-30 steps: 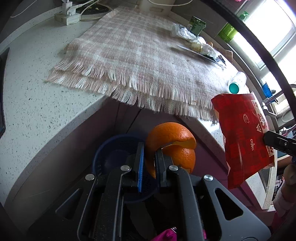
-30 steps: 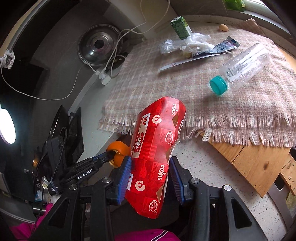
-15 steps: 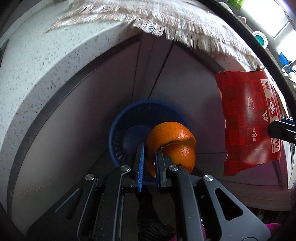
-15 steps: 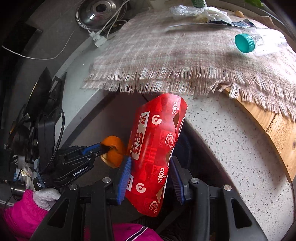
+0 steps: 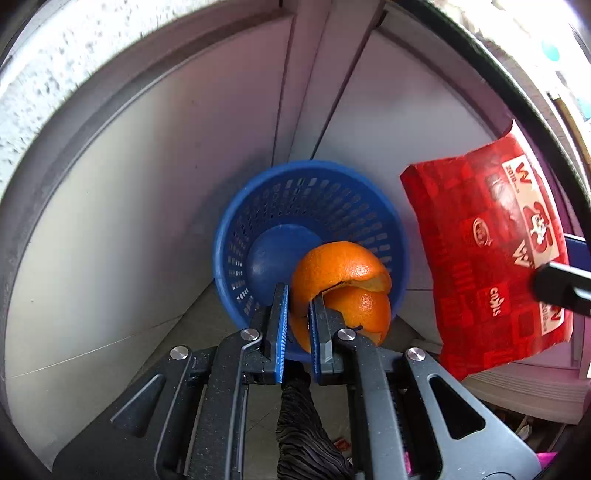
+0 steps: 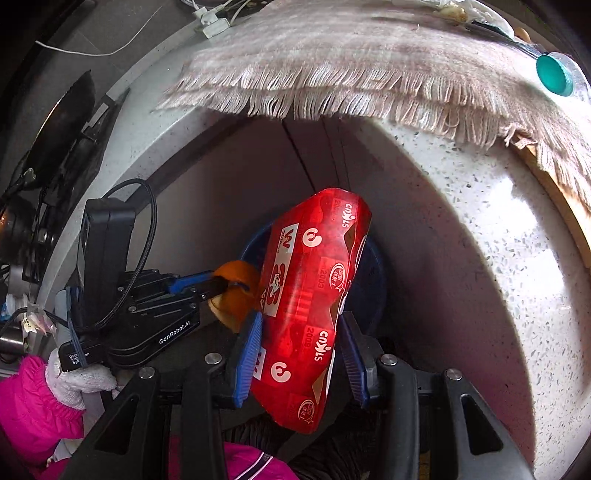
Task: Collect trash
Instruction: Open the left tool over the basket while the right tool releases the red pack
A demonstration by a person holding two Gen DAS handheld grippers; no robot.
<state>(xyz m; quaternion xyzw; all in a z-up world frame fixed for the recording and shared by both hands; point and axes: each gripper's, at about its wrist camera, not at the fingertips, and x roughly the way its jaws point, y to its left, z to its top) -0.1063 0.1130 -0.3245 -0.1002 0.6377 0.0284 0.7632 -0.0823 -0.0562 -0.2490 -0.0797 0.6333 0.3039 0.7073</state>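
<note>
My left gripper (image 5: pixel 298 295) is shut on an orange peel (image 5: pixel 341 288) and holds it over the near rim of a blue perforated trash basket (image 5: pixel 258 221) standing on the floor against grey cabinet doors. My right gripper (image 6: pixel 301 332) is shut on a red snack wrapper (image 6: pixel 314 302) and holds it above the same basket (image 6: pixel 371 280), mostly hidden behind the wrapper. The wrapper also shows in the left wrist view (image 5: pixel 491 266), right of the basket. The left gripper with the peel (image 6: pixel 236 291) shows in the right wrist view, left of the wrapper.
A speckled white counter (image 6: pixel 461 229) overhangs the basket, with a fringed plaid cloth (image 6: pixel 369 62) on top. A clear bottle with a teal cap (image 6: pixel 554 75) and more wrappers (image 6: pixel 480 14) lie on the cloth. A power strip (image 6: pixel 212 24) sits at the back.
Both grippers have dropped from counter height to below the counter edge, carrying the peel and the wrapper toward the blue basket, which now looks larger and nearer.
</note>
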